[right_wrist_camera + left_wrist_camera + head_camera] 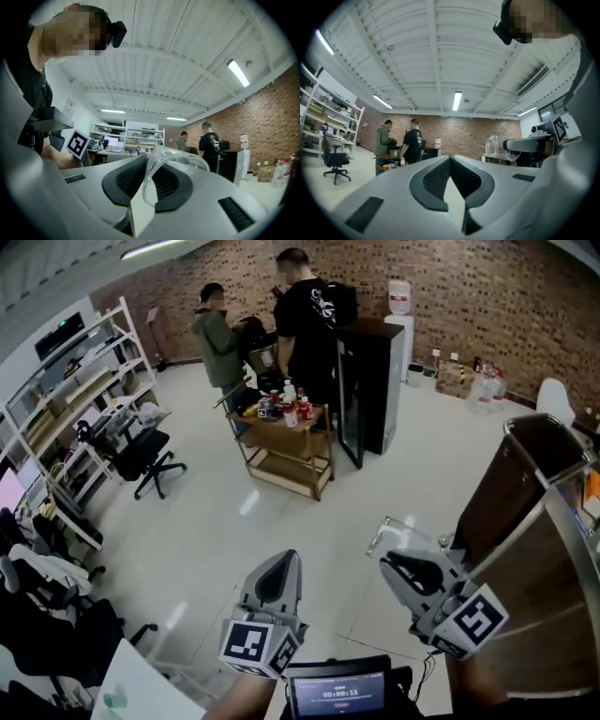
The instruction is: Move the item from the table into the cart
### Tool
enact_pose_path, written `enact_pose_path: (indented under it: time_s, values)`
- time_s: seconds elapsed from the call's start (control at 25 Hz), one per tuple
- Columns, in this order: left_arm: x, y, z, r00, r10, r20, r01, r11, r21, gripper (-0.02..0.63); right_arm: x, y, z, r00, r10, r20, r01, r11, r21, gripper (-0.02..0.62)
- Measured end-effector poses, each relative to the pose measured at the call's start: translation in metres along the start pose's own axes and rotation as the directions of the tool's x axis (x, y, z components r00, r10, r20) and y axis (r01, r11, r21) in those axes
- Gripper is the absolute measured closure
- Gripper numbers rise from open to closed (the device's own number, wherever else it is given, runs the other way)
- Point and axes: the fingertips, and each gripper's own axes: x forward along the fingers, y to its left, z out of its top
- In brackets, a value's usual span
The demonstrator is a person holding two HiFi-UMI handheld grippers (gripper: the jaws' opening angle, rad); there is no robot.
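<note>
Right gripper (pixel 149 161) clamps clear plastic container (pixel 185 159), held level, likely for carrying | left gripper (pixel 450 159) closed, empty | cart (pixel 272 439) well apart.

Clear glossy plastic container (pixel 183 157). Matt grey plastic on left gripper (pixel 450 161), right gripper (pixel 148 164); black dimpled pads (pixel 129 180). Glossy floor (pixel 225 531), rough brick wall (pixel 487 287), wooden cart (pixel 278 440).

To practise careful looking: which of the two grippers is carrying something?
The right gripper, its jaws clamped on a clear plastic container. The left gripper is shut with nothing between its jaws.
</note>
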Motion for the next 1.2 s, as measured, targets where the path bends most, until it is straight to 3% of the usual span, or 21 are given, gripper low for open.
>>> enact_pose_path:
  time_s: [0.16, 0.28, 0.4, 0.6, 0.84, 1.08, 1.2]
  values:
    - [0.089, -0.076, -0.002, 0.977, -0.214, -0.004, 0.214, 0.977, 0.011, 0.606, -0.065, -0.072, -0.007, 0.981, -0.196, -0.013, 0.196, 0.981, 0.004, 0.569]
    - [0.144, -0.155, -0.014, 0.918, -0.396, -0.003, 0.396, 0.918, 0.018, 0.606, -0.140, -0.121, -0.014, 0.917, -0.398, -0.004, 0.398, 0.917, 0.008, 0.570]
    - [0.185, -0.239, -0.020, 0.841, -0.540, 0.009, 0.540, 0.841, 0.014, 0.606, -0.216, -0.156, -0.018, 0.844, -0.536, -0.016, 0.536, 0.844, -0.023, 0.569]
    - [0.214, -0.353, -0.019, 0.678, -0.735, 0.023, 0.735, 0.678, -0.003, 0.606, -0.316, -0.182, -0.016, 0.689, -0.724, -0.028, 0.724, 0.690, -0.015, 0.569]
    - [0.219, -0.548, -0.024, 0.536, -0.844, 0.020, 0.844, 0.536, -0.013, 0.606, -0.502, -0.192, -0.001, 0.534, -0.845, -0.021, 0.844, 0.535, -0.041, 0.569]
    - [0.199, -0.757, -0.032, 0.360, -0.933, 0.026, 0.933, 0.359, -0.024, 0.606, -0.692, -0.189, 0.010, 0.397, -0.918, -0.018, 0.914, 0.397, -0.085, 0.571]
    - [0.196, -0.837, -0.034, 0.286, -0.958, 0.009, 0.958, 0.286, -0.032, 0.606, -0.767, -0.193, 0.018, 0.327, -0.945, -0.014, 0.941, 0.327, -0.092, 0.571]
